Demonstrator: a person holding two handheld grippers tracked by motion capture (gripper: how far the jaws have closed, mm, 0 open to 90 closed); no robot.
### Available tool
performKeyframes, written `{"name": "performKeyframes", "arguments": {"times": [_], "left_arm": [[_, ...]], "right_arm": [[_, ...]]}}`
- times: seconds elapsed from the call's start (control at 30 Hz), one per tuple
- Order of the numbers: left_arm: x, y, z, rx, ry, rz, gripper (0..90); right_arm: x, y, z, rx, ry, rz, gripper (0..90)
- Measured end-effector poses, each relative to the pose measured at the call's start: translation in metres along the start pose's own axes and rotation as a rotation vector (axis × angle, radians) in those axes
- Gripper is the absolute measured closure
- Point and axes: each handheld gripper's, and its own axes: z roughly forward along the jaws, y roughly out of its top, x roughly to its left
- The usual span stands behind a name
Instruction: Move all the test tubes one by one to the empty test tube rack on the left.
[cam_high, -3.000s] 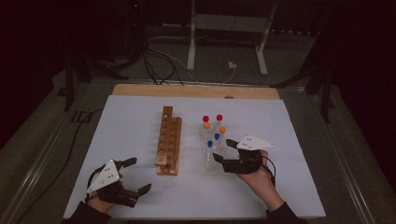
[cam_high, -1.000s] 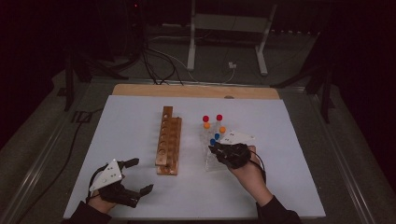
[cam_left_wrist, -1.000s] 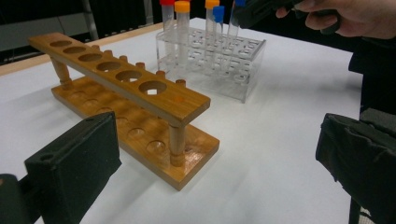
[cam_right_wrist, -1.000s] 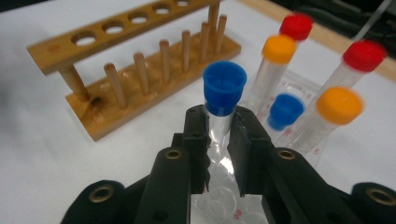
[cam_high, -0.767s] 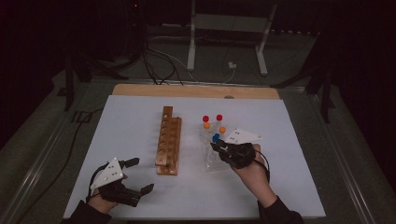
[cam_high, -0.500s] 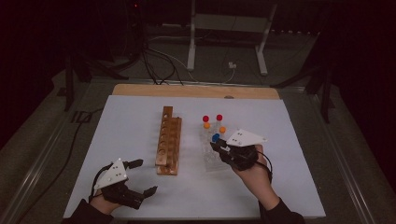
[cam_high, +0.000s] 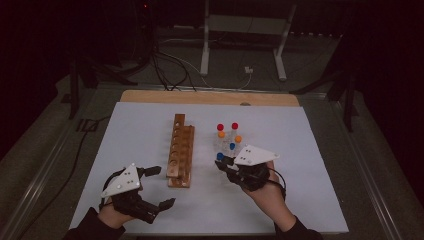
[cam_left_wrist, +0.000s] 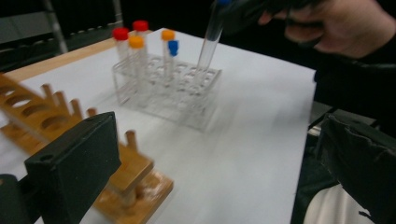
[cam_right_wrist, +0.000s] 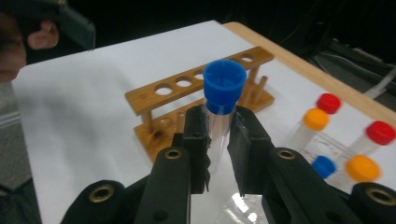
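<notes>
My right gripper (cam_right_wrist: 217, 135) is shut on a clear test tube with a blue cap (cam_right_wrist: 224, 88), gripping it just under the cap. The tube (cam_left_wrist: 208, 42) hangs tilted, its lower end at the top of the clear plastic rack (cam_left_wrist: 187, 105). That rack (cam_high: 220, 147) holds red-, orange- and blue-capped tubes (cam_high: 227, 131). The right gripper (cam_high: 223, 164) sits at the rack's near side. A wooden tube rack (cam_high: 181, 150) with empty holes stands left of it. My left gripper (cam_high: 161, 186) hovers open near the wooden rack's front end, nothing between its jaws (cam_left_wrist: 210, 149).
A white sheet (cam_high: 140, 130) covers the table, with a wooden edge (cam_high: 210, 97) at the far side. Cables and a metal stand's feet (cam_high: 240, 55) lie on the dark floor beyond. The sheet's right part (cam_high: 310, 165) is bare.
The right gripper, shut on the blue-capped tube, has lifted it up out of the clear rack and drawn it slightly toward me. The left gripper has risen a little, still open.
</notes>
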Motion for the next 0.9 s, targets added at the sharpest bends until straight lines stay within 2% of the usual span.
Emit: {"name": "performKeyframes", "arguments": {"times": [0.27, 0.4, 0.47, 0.6, 0.7, 0.73, 0.8, 0.83, 0.87, 0.9], "left_arm": [[-0.008, 0.020, 0.013, -0.014, -0.050, 0.028, 0.6], [-0.011, 0.030, 0.022, -0.015, -0.059, 0.051, 0.6], [-0.012, 0.035, 0.027, -0.024, -0.080, 0.046, 1.0], [-0.012, 0.043, 0.036, -0.041, -0.086, 0.048, 4.3], [-0.011, 0.048, 0.041, -0.044, -0.075, 0.055, 8.7], [-0.011, 0.049, 0.043, -0.042, -0.057, 0.064, 12.6], [-0.010, 0.050, 0.046, -0.044, -0.060, 0.068, 16.8], [-0.010, 0.051, 0.048, -0.047, -0.057, 0.071, 23.7], [-0.010, 0.051, 0.049, -0.045, -0.051, 0.071, 23.7], [-0.009, 0.051, 0.051, -0.047, -0.058, 0.069, 29.2]], "right_arm": [[0.014, -0.005, 0.014, 0.038, 0.065, -0.015, 76.8], [0.018, -0.006, 0.017, 0.045, 0.080, -0.020, 76.7], [0.020, -0.007, 0.019, 0.049, 0.085, -0.026, 76.7], [0.025, -0.008, 0.022, 0.058, 0.100, -0.037, 76.7], [0.028, -0.009, 0.023, 0.062, 0.109, -0.039, 76.7], [0.029, -0.009, 0.024, 0.064, 0.113, -0.037, 76.7], [0.030, -0.009, 0.025, 0.066, 0.118, -0.035, 76.7], [0.030, -0.009, 0.025, 0.067, 0.120, -0.037, 76.7], [0.030, -0.009, 0.025, 0.067, 0.120, -0.037, 76.7], [0.030, -0.009, 0.025, 0.068, 0.121, -0.036, 76.7]]}}
